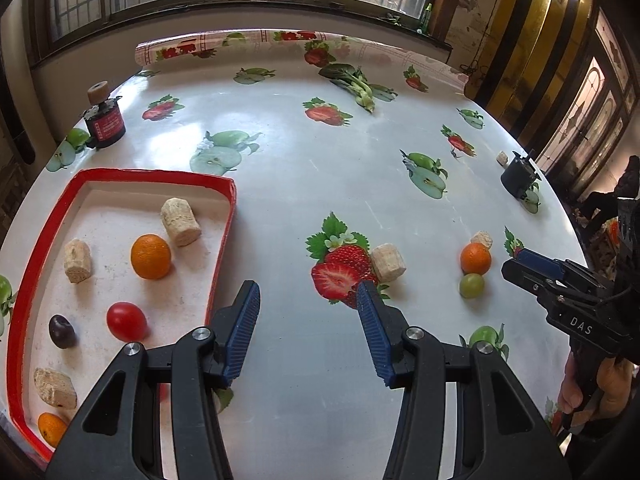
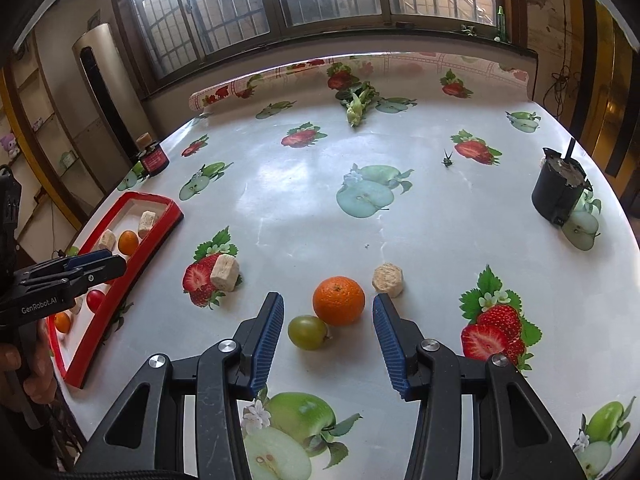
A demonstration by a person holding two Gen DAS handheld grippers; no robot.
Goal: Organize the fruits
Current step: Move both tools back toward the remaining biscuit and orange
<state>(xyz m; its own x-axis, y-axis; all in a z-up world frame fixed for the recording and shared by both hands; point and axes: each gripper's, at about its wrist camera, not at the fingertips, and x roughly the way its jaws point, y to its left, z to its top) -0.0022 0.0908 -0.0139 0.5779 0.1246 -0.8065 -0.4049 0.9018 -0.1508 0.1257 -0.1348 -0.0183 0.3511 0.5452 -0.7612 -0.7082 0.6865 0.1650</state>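
My right gripper [image 2: 328, 299] hangs open over the table. A green grape [image 2: 307, 332] lies between its blue pads, and an orange [image 2: 339, 300] sits at its fingertips; neither pad touches either fruit. My left gripper [image 1: 308, 286] is open and empty, just right of the red-rimmed tray [image 1: 160, 174]. The tray holds an orange [image 1: 151, 256], a red tomato [image 1: 126, 321], a dark plum [image 1: 62, 331], a small orange [image 1: 52, 428] and beige chunks [image 1: 181, 222]. The left wrist view shows the loose orange [image 1: 475, 258], the grape [image 1: 471, 285] and the right gripper [image 1: 520, 264] far right.
Beige chunks [image 2: 388, 278] [image 2: 225, 272] lie loose on the fruit-print tablecloth. A black cup [image 2: 558, 194] stands near the right edge, a small dark jar [image 2: 154, 160] at the back left, and a leafy green [image 2: 358, 106] at the back. A hand holds the left gripper [image 2: 100, 264].
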